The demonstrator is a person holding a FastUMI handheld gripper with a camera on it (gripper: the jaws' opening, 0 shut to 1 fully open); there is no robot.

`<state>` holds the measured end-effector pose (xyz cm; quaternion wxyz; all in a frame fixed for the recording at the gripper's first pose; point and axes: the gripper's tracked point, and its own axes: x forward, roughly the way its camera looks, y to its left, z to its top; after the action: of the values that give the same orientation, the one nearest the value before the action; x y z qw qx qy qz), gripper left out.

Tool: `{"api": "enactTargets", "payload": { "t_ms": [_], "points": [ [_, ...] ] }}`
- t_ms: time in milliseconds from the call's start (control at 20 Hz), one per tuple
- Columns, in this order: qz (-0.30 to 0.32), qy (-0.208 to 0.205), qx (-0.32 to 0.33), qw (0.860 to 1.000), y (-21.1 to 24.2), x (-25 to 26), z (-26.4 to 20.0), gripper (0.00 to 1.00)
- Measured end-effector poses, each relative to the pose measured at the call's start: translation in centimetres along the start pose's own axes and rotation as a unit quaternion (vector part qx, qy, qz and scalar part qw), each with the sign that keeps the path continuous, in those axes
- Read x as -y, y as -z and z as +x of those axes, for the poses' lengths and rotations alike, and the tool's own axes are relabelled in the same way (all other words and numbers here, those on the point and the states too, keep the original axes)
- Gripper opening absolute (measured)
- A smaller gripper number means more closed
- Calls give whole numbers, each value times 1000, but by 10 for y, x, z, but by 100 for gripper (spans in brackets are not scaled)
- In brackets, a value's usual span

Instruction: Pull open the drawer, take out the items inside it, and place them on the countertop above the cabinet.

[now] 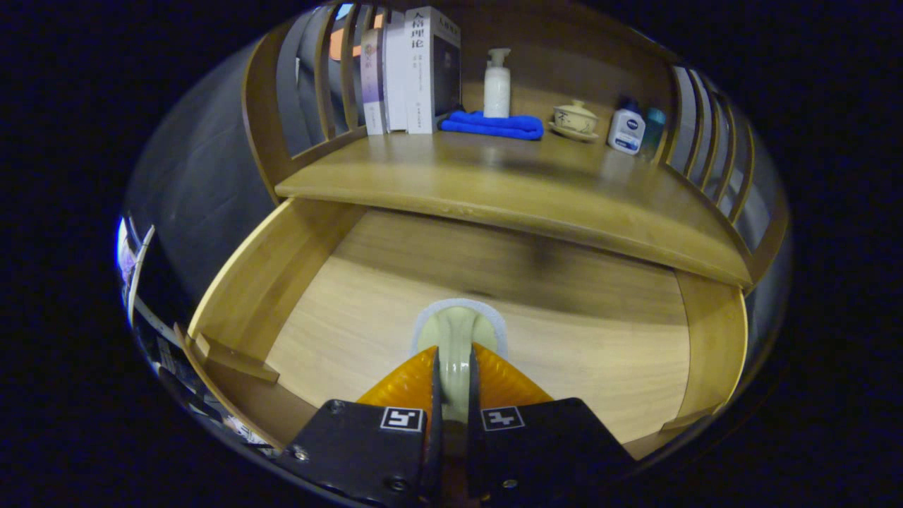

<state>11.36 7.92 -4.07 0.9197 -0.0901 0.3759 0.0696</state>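
Observation:
The wooden drawer [261, 282] stands pulled open under the countertop [508, 180]. My gripper [455, 356] is over the drawer's floor and is shut on a pale cream ceramic piece [458, 328] with a white rim. Both fingers press its sides, and the piece sticks out just ahead of the fingertips. The drawer floor around the piece looks bare. What lies under the fingers is hidden.
At the back of the countertop stand books [409, 70], a white pump bottle [497, 85], a folded blue cloth [494, 125], a lidded teacup on a saucer [575, 118] and a small white-and-blue bottle [626, 128]. Slatted wooden side rails [712, 141] flank the countertop.

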Motion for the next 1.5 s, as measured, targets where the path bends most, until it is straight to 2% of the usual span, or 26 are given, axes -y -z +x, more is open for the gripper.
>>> {"api": "enactTargets", "payload": {
  "t_ms": [600, 900, 1300, 1500],
  "points": [
    [-22, -8, 60, 998, -37, 4, -64, 17],
    [-28, 0, 105, 994, -73, 14, -96, 17],
    [19, 13, 144, 989, -125, 38, -77, 17],
    [37, 18, 133, 990, -140, 48, -57, 17]
  ]
}}
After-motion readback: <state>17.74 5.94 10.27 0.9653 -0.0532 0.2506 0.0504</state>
